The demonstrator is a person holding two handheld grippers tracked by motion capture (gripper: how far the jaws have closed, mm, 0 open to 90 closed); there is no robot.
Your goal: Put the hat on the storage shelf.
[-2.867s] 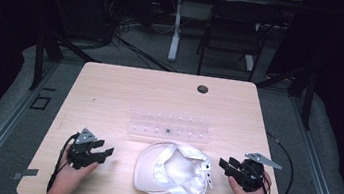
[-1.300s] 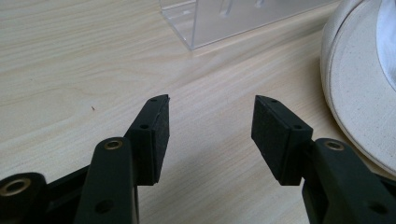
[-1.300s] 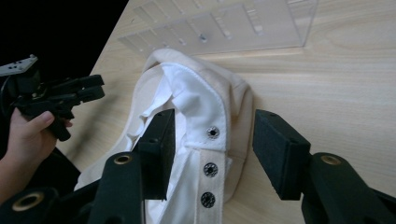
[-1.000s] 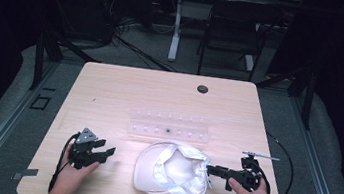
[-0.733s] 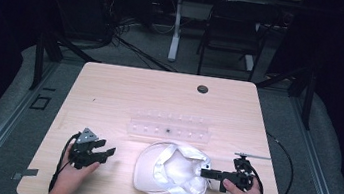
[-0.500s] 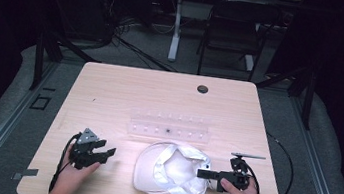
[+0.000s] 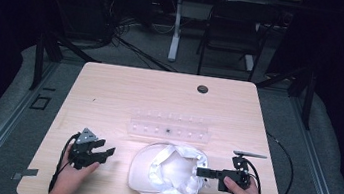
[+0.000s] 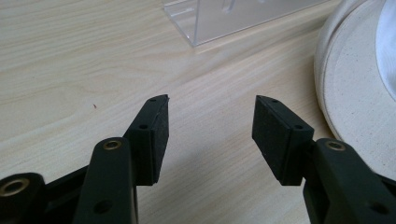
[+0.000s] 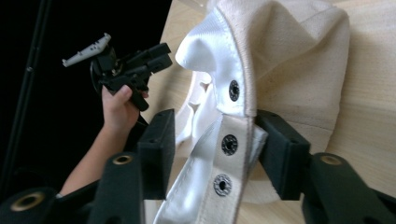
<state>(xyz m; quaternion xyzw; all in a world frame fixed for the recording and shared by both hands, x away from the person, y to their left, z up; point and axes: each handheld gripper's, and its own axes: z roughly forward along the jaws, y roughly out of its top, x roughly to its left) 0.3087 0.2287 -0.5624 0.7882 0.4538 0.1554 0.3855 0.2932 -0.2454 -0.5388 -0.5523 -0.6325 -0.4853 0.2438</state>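
a: what's your left gripper [image 7: 102, 152] doing?

b: resting low over the wooden table [image 7: 124, 96], jaws apart with nothing between them. the cream cap [image 7: 170, 172] lies upside down near the front edge, just to its right, a clear plastic rack [image 7: 169, 130] behind it.

a: and the right gripper [image 7: 202, 172]?

b: its jaws have just been closing. the cap's snap strap [image 9: 229, 140] sits between them; one pad touches the fabric, the other stands off, so no clamp yet.

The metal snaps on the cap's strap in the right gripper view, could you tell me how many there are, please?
3: one snap on the upper strap piece, two more between the tongs. Folds may hide others.
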